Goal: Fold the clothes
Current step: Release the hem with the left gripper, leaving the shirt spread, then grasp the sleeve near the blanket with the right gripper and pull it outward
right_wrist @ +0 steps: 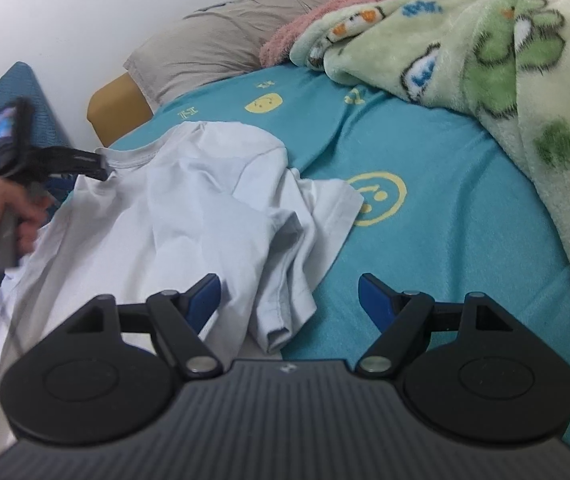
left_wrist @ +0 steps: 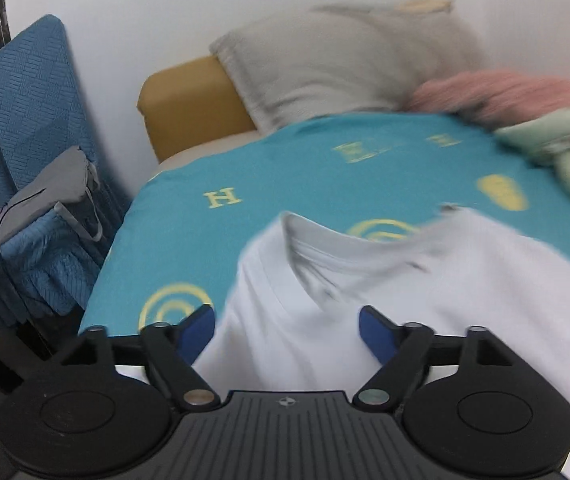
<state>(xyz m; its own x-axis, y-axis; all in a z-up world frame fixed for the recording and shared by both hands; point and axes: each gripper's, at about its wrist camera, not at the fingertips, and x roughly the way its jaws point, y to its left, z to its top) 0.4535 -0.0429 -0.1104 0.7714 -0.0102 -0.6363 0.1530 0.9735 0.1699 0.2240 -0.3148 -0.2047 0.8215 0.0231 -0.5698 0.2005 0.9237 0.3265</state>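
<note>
Spread wide with nothing gripped, the jaws of the right gripper (right_wrist: pixel 289 300) and left gripper (left_wrist: pixel 287 334) are seen over a crumpled white T-shirt (right_wrist: pixel 189 200) on the bed (right_wrist: pixel 465 248), pillow (right_wrist: pixel 221 40) beyond.

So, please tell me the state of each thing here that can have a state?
Shirt: crumpled, unfolded, lying on the bed.
Left gripper: open, over the shirt, holding nothing.
Right gripper: open, holding nothing.
Green blanket: bunched up.
Pillow: leaning on the wall.
</note>
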